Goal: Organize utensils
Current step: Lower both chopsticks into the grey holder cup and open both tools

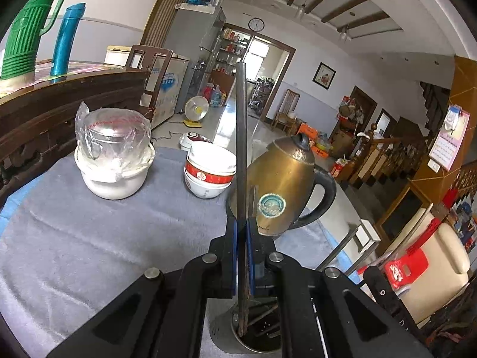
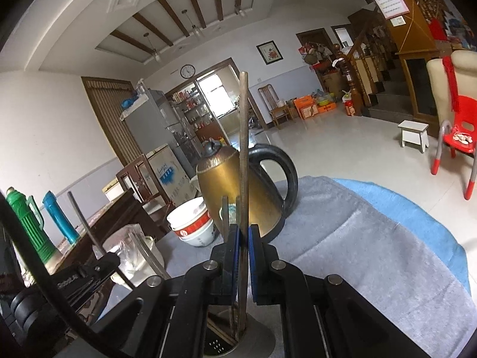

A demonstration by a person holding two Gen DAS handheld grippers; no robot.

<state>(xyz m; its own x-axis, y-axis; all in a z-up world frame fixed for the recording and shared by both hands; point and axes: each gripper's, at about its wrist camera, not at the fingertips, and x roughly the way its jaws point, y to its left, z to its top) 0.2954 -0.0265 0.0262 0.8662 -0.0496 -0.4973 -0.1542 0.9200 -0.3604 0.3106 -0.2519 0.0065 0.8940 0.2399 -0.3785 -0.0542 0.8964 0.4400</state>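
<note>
In metal holder (image 1: 226, 332), chopsticks (image 1: 242, 155), tools clamped

— What do your grippers look like?
— Your left gripper (image 1: 242, 232) and right gripper (image 2: 244, 238) match: black angular linkages, round silver screws, blue pads lining both fingers.

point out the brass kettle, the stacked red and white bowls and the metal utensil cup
brass kettle (image 1: 280, 179), left wrist view, on its body above the round sticker
stacked bowls (image 1: 208, 171), left wrist view, on the red band
utensil cup (image 2: 256, 338), right wrist view, on the rim's right side
</note>
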